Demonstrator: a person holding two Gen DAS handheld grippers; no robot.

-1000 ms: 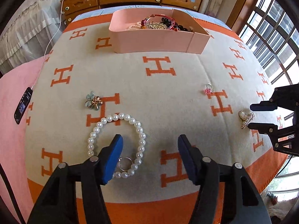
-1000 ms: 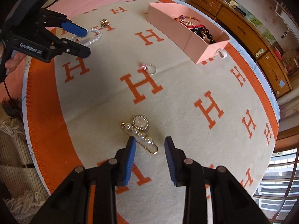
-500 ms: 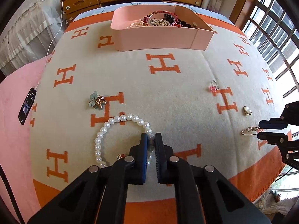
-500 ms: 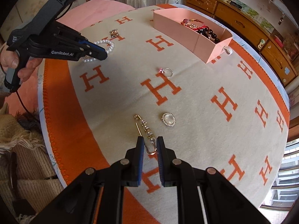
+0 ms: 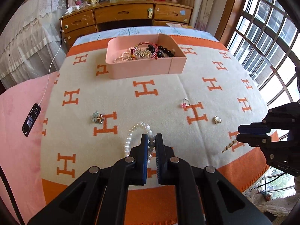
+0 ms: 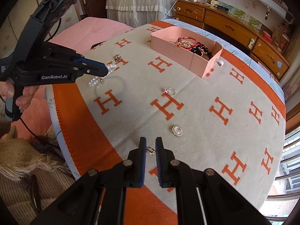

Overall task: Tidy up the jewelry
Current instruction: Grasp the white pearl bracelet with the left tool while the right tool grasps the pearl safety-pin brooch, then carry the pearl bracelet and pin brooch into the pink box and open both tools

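Left gripper (image 5: 151,140) clamped on pearl bracelet (image 5: 135,131); right gripper (image 6: 150,144) closing on pearl brooch pin (image 6: 151,150), near pink tray (image 5: 142,69) beyond.

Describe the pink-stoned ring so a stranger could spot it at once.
Start at the pink box on the orange-and-cream blanket. Nearer the camera, lying loose among the orange H letters, is the ring. Its pink stone sets it apart from the pearl-faced oval brooch nearby.
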